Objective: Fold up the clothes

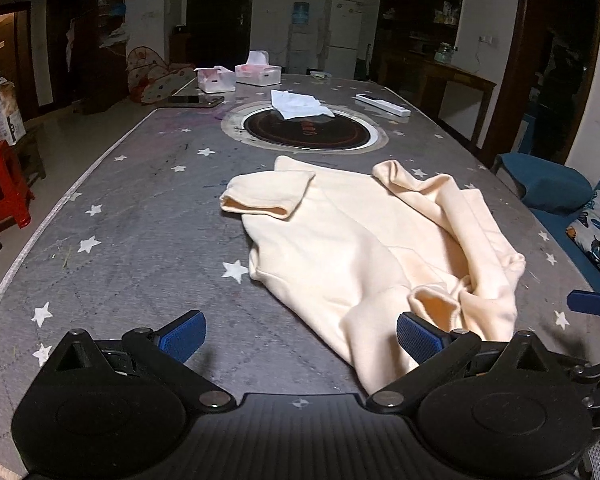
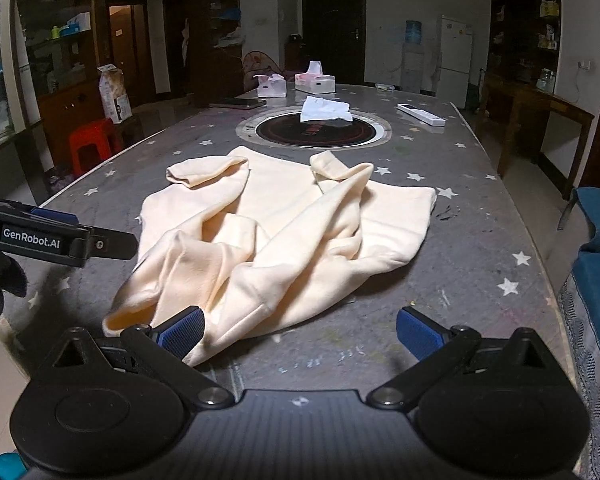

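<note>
A cream top (image 1: 340, 240) of soft, fleecy knit lies crumpled at the middle of the desk (image 1: 140, 220), its body spread flat toward 12 o'clock and its near edge bunched into thick rounded folds. One short sleeve (image 1: 266, 196) with a ribbed cuff lies folded at 10 o'clock; the other (image 2: 332, 166) stands up in a loose tube at 1 o'clock.

The left claw (image 1: 300, 338) is spread wide, blue ridged pads apart, and holds nothing; its right pad sits just beside the cloth's near hem. The right claw (image 2: 300, 330) is likewise spread and holds nothing, its left pad touching or just over the bunched edge; I cannot tell which.

The desk wears a grey quilted cover with white stars. At 12 o'clock a round black glass hob (image 1: 306, 132) in a metal ring is set into it, with a crumpled white tissue (image 1: 298, 105) on its far rim. Beyond stand two tissue boxes (image 1: 257, 73), a dark phone (image 1: 194, 101) and a white remote (image 1: 382, 104).
</note>
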Demonstrator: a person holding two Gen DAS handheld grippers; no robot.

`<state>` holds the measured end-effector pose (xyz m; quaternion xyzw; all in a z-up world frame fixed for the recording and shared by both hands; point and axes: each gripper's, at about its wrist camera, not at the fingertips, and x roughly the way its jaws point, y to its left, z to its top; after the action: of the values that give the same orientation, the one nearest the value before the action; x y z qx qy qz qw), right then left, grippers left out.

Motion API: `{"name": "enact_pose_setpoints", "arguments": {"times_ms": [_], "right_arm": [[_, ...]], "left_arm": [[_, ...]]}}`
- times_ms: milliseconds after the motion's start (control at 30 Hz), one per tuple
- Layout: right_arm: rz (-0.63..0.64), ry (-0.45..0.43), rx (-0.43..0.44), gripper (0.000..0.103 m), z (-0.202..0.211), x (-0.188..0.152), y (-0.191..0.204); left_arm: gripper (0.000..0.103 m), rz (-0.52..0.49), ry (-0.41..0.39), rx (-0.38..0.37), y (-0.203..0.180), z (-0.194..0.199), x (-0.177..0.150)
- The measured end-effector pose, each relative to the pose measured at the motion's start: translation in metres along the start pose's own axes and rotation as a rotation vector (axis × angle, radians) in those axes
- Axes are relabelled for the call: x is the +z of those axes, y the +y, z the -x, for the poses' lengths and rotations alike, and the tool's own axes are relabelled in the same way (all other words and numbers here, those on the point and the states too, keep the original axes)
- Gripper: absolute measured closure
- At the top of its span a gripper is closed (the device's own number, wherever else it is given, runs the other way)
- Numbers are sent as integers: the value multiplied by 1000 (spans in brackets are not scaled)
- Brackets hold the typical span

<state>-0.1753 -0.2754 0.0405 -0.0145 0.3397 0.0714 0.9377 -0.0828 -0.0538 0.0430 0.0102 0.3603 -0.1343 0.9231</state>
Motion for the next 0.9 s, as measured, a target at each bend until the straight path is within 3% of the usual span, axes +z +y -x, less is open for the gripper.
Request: {"name": "enact_pose_setpoints", "arguments": {"times_ms": [433, 900], "right_arm": [[14, -5, 15, 1, 4, 3, 8], [13, 7, 44, 13, -8, 16, 3]], "left_arm": [[0, -22, -10, -17, -7, 7, 3], [5, -13, -4, -32, -6, -5, 18]]}}
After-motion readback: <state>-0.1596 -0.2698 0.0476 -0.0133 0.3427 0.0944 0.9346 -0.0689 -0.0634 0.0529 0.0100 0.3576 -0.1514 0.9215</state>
